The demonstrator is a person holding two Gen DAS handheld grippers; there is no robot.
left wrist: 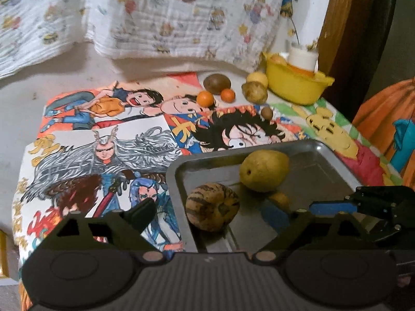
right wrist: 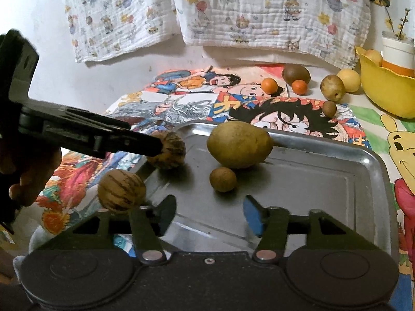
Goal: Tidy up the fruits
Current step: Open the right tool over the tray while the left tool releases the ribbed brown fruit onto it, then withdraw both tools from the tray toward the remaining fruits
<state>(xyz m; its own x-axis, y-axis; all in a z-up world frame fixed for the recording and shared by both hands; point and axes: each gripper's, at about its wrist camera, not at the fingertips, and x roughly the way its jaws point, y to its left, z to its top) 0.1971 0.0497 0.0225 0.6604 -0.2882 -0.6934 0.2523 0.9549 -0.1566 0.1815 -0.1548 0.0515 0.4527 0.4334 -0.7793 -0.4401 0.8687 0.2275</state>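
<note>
A metal tray (left wrist: 324, 160) (right wrist: 337, 181) holds a yellow-green lemon-like fruit (left wrist: 263, 169) (right wrist: 240, 145), a small brown fruit (right wrist: 223, 179) (left wrist: 280, 200) and a striped brown fruit (left wrist: 212, 206) (right wrist: 171, 150) at its left edge. My left gripper (left wrist: 223, 215) is open around that striped fruit. My right gripper (right wrist: 209, 213) is open and empty over the tray's near part. A second striped fruit (right wrist: 121, 193) lies on the cloth left of the tray. Two small oranges (left wrist: 205, 98) (right wrist: 269, 85), a kiwi (left wrist: 216, 83) (right wrist: 295, 73) and more fruit lie at the back.
A yellow bowl (left wrist: 295, 85) (right wrist: 384, 90) with fruit and a white cup (right wrist: 398, 51) stands at the back right. A cartoon-print cloth (left wrist: 103, 155) covers the table. A patterned towel (right wrist: 259, 13) hangs behind. A wooden frame (left wrist: 345, 20) rises at the right.
</note>
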